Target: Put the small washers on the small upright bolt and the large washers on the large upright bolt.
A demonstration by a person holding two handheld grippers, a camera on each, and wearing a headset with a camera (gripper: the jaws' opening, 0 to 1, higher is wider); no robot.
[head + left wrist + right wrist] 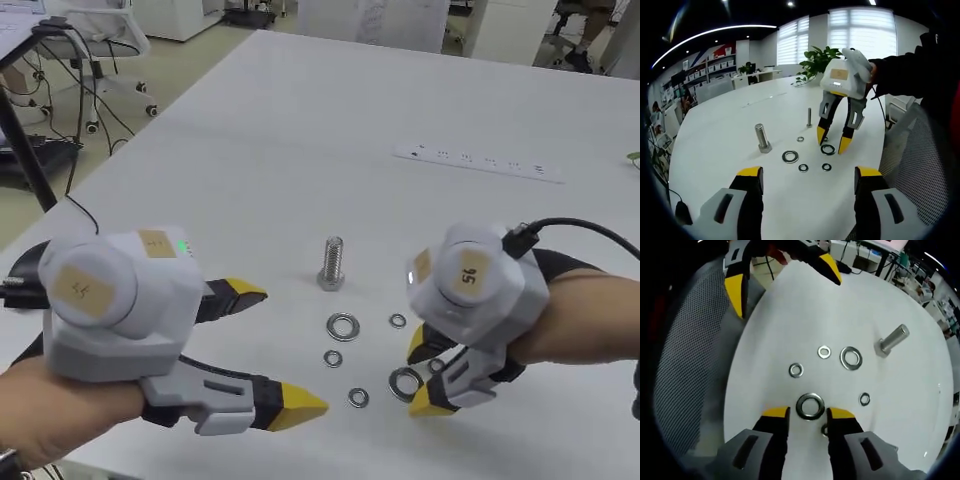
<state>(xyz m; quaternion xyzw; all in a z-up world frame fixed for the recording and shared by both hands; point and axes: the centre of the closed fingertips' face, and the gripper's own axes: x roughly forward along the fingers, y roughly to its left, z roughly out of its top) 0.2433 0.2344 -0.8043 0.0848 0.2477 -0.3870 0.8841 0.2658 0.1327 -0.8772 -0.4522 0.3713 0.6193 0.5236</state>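
Straddling a large washer (pixel 799 407) that lies flat on the surface (pixel 790 315), our right gripper (pixel 808 413) is open, one jaw each side. Beyond, forward and to our left, the large bolt (pixel 333 263) stands upright. Our left gripper (pixel 295 348), open and empty, sits farther off.

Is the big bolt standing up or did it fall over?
Standing up. The big bolt sits on its head on the table, with its threaded end pointing straight up.
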